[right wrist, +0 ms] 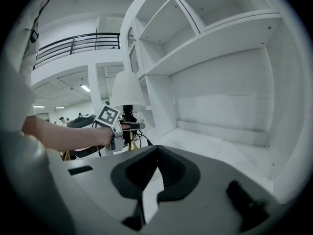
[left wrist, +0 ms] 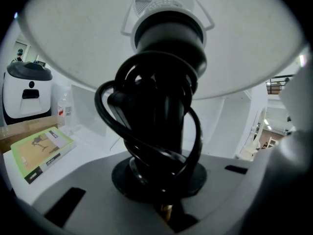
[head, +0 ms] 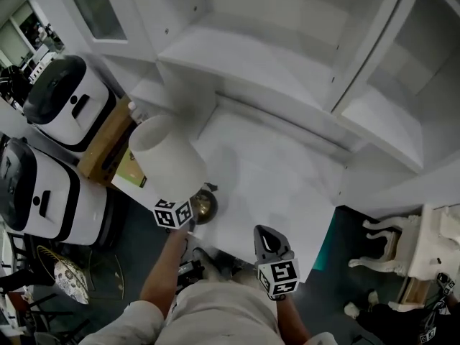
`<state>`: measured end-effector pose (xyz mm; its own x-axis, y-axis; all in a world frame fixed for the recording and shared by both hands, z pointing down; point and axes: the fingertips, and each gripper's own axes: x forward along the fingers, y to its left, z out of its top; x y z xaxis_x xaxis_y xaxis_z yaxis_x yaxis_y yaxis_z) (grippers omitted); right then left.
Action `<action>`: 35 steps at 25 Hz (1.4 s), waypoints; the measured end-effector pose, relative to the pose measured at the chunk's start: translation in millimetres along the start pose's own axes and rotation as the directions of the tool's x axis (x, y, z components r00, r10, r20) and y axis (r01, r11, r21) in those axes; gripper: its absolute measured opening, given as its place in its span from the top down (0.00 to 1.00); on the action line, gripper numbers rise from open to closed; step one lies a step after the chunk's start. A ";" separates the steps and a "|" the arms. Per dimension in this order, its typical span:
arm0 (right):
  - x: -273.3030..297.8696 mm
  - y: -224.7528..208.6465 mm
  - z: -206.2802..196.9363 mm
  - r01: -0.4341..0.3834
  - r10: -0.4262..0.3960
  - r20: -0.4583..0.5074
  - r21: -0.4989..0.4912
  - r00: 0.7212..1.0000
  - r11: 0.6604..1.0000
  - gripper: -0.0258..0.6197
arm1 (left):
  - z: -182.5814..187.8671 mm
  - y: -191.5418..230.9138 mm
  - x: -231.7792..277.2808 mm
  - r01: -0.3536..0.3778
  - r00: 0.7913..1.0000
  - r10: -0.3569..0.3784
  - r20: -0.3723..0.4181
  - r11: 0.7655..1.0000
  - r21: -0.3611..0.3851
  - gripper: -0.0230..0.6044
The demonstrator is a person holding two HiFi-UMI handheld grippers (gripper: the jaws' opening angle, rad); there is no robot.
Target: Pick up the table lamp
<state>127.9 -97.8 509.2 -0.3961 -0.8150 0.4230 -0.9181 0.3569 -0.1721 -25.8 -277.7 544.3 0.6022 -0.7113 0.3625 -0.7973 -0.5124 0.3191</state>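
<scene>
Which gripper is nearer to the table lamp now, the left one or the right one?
Left. The left gripper grips the table lamp by its stem; the right gripper is apart from it, at its right.

The head view looks steeply down from above the bench's (head: 273,185) near edge, the left gripper view sits hard against the table lamp (left wrist: 168,38), looking up under its shade, and the right gripper view looks nearly level across the bench to the shelves (right wrist: 220,38), sharing lamp and bench with the head view.
</scene>
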 end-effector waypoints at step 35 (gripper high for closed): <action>-42.6 129.7 -1.8 -0.234 0.239 0.055 -0.088 0.969 0.968 0.94 | -33.5 -79.9 -243.4 0.062 0.986 -0.044 0.159 0.992 -0.112 0.89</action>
<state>25.6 -15.9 470.4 -0.6043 -0.7298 0.3198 -0.7953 0.5764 -0.1877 -107.4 -47.5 459.9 0.6226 -0.7554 0.2043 -0.7485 -0.4986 0.4373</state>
